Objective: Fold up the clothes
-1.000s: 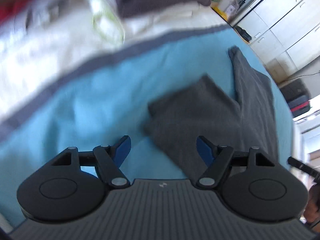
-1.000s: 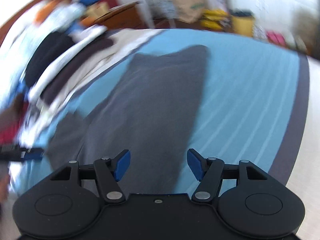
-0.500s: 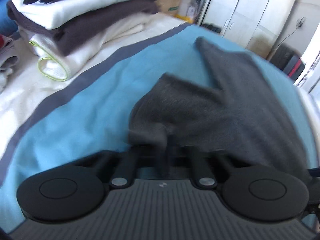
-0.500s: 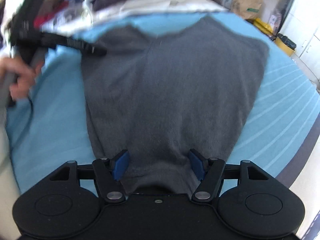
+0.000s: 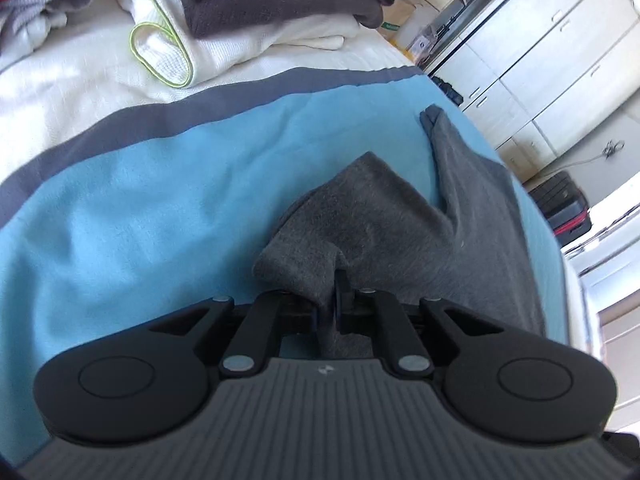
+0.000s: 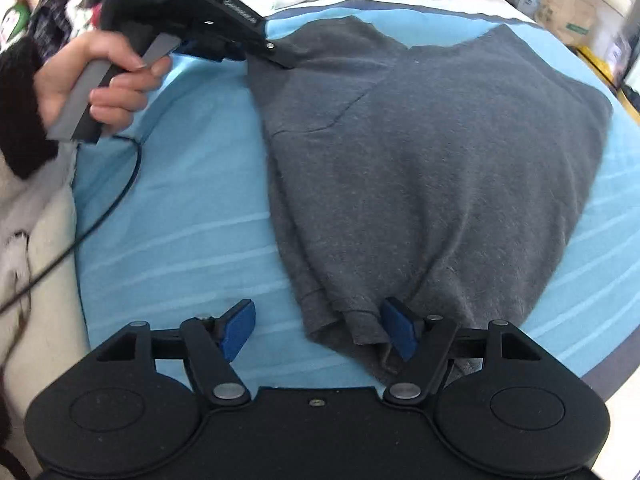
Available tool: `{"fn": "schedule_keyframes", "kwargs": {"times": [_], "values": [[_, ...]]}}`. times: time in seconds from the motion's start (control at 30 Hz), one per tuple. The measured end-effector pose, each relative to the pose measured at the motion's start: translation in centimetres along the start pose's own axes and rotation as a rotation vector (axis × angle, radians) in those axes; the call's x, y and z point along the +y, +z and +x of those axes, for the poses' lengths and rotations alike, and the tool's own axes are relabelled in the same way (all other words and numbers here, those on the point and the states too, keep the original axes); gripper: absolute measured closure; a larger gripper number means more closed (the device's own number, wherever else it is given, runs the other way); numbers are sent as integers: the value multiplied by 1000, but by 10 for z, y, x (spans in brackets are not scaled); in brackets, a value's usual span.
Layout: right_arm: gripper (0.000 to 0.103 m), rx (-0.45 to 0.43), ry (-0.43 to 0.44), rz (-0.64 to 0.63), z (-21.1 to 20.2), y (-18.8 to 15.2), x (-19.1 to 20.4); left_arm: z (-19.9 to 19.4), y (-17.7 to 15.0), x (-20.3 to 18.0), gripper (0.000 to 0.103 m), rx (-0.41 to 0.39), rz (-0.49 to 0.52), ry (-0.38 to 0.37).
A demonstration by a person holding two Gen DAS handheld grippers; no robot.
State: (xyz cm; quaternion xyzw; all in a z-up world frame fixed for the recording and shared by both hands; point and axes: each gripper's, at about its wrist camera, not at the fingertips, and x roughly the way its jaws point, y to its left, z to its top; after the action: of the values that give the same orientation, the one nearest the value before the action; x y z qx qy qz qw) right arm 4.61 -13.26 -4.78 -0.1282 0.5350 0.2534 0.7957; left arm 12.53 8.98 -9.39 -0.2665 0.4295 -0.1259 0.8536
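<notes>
A dark grey sweater (image 6: 420, 168) lies spread on a light blue blanket (image 6: 180, 248). My left gripper (image 5: 330, 300) is shut on a bunched corner of the sweater (image 5: 360, 232) and lifts it slightly. It also shows in the right wrist view (image 6: 288, 62), held by a hand at the sweater's far left corner. My right gripper (image 6: 318, 334) is open at the near hem, with the hem's folded edge between its blue pads (image 6: 238, 330).
A stack of folded clothes (image 5: 260, 12) sits on the white bedding beyond the blanket's grey border (image 5: 160, 120). White cabinets (image 5: 560, 60) and a dark suitcase (image 5: 568, 208) stand past the bed's right edge. A black cable (image 6: 100, 216) trails at left.
My left gripper has closed on the sweater's corner and raised it. My right gripper has moved down to the near hem and stays open.
</notes>
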Motion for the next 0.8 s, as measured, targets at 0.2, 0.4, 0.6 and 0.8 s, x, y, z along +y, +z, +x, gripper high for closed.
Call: {"fn": "schedule_keyframes", "kwargs": {"times": [0.2,0.4,0.6,0.8], "values": [[29,-177,97,147,-44,-11,-33,0,3,-16,99,-49,133,-29],[29,-303,107,489,-72,-46,-98,-60,4,-95,99,-180,373,-293],[29,-293,80,799,-53,-62,-150,-24,-50,-177,81,42,542,-410],[29,-329,251,958,-28,-69,-162,10,-82,-144,59,192,432,-312]]}}
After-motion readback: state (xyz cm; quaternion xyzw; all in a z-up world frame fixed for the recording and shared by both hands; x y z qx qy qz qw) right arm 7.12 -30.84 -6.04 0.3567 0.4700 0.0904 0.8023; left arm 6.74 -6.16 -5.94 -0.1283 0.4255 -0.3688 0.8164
